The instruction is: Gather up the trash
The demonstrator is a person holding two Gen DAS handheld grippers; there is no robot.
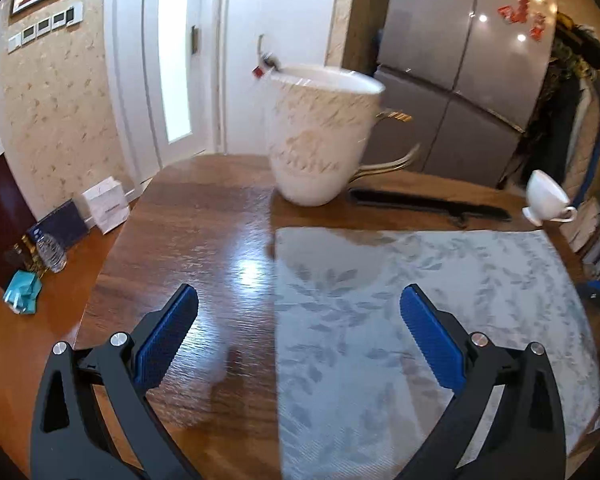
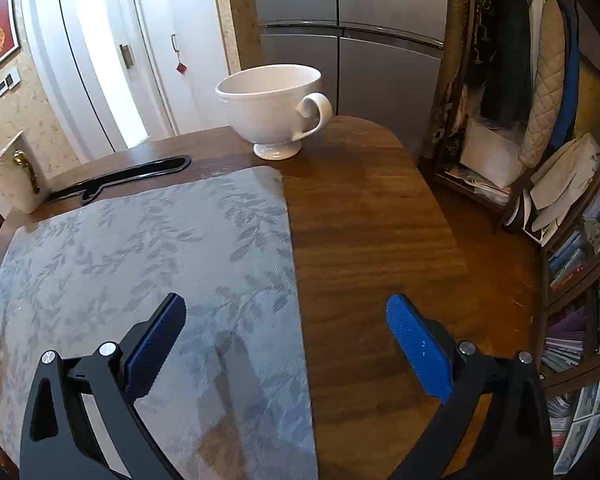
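Nothing on the tabletop reads plainly as trash. The likeliest candidates, to my eye, are down on the floor to the left: a crumpled teal wrapper or bag [image 1: 22,292] and, near it, a clear plastic bottle [image 1: 52,254] standing by some paper bags against the wall. What the teal thing really is, I cannot tell.

The left gripper [image 1: 300,300] hovers over the table edge, blue ribbed pads spread wide, nothing between them. The right gripper [image 2: 286,304] is spread just as wide and just as empty, poised where cloth meets wood.

If the floor litter is the target, I'd say the left one should swing out past the table edge and drop low. The crumpled stuff looks soft and should squash, so a pinch across its bulk ought to hold. The bottle is smooth and round, so close across its middle, not its cap.

The glossy dark brown wooden table [image 1: 204,220] carries a grey woven placemat with a leaf pattern [image 1: 420,300]. Beyond it stand a tall white ceramic mug with a gold handle [image 1: 320,140], a long flat black object [image 1: 428,204] and a white footed teacup [image 2: 272,108], all hard and easily knocked. Keep clear.
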